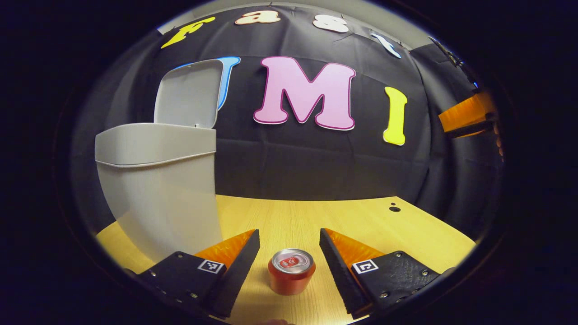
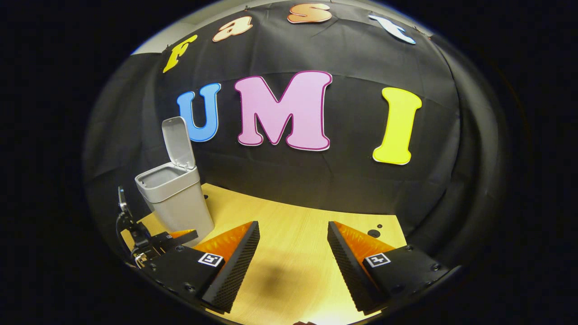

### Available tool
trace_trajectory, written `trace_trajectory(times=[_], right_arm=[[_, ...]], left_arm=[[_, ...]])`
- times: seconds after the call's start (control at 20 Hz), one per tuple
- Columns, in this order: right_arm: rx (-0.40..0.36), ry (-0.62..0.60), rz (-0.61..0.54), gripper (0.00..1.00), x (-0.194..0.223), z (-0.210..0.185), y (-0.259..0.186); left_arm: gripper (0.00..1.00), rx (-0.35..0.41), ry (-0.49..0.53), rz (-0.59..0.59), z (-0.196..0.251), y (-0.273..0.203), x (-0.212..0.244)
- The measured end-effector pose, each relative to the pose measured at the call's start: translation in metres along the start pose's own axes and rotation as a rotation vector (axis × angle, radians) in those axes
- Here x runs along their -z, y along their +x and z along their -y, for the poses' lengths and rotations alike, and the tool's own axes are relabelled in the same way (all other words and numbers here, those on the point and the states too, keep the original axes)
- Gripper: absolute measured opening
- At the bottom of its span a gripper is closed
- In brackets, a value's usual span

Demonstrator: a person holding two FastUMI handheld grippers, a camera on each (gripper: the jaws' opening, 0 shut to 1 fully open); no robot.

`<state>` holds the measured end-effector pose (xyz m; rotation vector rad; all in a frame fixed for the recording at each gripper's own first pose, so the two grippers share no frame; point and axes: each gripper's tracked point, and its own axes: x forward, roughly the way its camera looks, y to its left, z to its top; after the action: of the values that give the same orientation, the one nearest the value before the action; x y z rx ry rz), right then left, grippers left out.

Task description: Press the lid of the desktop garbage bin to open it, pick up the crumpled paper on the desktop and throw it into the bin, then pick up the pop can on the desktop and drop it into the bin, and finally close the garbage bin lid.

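A red pop can stands upright on the wooden desk, between the fingers of my left gripper, which is open and not touching it. The grey garbage bin rises close at the left with its lid tipped up open. In the right gripper view the same bin stands at the far left, lid raised. My right gripper is open above bare desk with nothing between its fingers. The left gripper shows at the bin's foot.
The black cloth wall closes the desk at the back. A small dark hole marks the desk near its right rear corner. Part of the other gripper hangs high at the right edge of the left gripper view.
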<state>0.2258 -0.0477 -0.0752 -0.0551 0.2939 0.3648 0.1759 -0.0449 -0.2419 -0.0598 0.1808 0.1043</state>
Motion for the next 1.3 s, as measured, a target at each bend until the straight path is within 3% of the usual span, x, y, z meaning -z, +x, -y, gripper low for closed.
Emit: trace_trajectory(times=[0.65, 1.0, 1.3], right_arm=[[0.022, 0.009, -0.061, 0.98, 0.025, 0.022, 0.009], [0.031, 0.004, -0.085, 0.98, 0.029, 0.026, 0.009], [0.03, 0.016, -0.075, 0.98, 0.027, 0.026, 0.007]], left_arm=[[0.88, 0.015, 0.013, -0.126, 0.008, 0.04, 0.064], [0.89, 0.013, 0.028, -0.245, 0.001, 0.035, 0.108], [0.83, 0.004, 0.063, -0.255, -0.005, 0.031, 0.098]])
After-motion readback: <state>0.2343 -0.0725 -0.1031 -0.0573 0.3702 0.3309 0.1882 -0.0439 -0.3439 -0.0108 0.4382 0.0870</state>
